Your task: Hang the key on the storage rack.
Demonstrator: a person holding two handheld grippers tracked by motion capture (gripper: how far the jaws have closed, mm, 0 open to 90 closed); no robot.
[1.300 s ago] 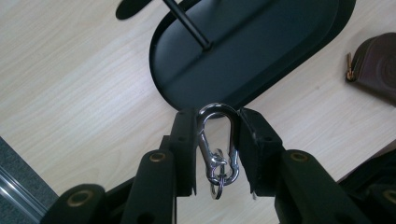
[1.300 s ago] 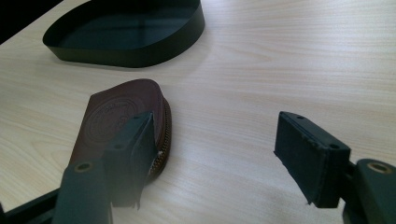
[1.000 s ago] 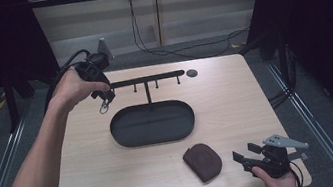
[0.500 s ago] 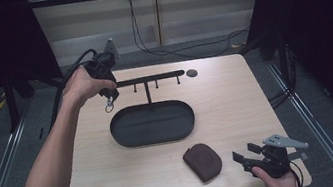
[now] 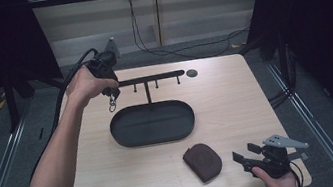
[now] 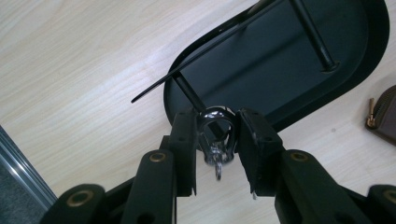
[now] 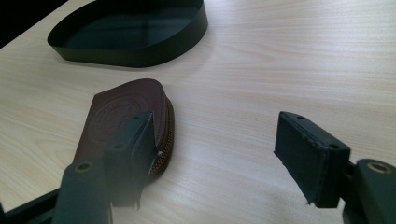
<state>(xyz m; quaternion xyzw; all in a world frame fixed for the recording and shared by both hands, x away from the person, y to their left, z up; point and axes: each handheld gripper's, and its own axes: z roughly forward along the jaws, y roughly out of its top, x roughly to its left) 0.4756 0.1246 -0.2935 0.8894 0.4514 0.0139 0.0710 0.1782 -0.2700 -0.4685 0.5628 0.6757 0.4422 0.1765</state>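
Left gripper view: left gripper clamps metal key ring, clasp partly hidden. Right gripper jaws apart, empty; brown pouch embossing unreadable.

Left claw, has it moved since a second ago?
Yes. The left claw, gripping a metal key ring, has shifted right along the stand's crossbar, closer to its upright post.

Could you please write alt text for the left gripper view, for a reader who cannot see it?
The left gripper holds a small metal key ring between its two black fingers, right at a peg of a black hook stand. Beyond them lie the stand's oval tray base on a pale wooden table, and at the right edge, part of a brown zipped pouch.
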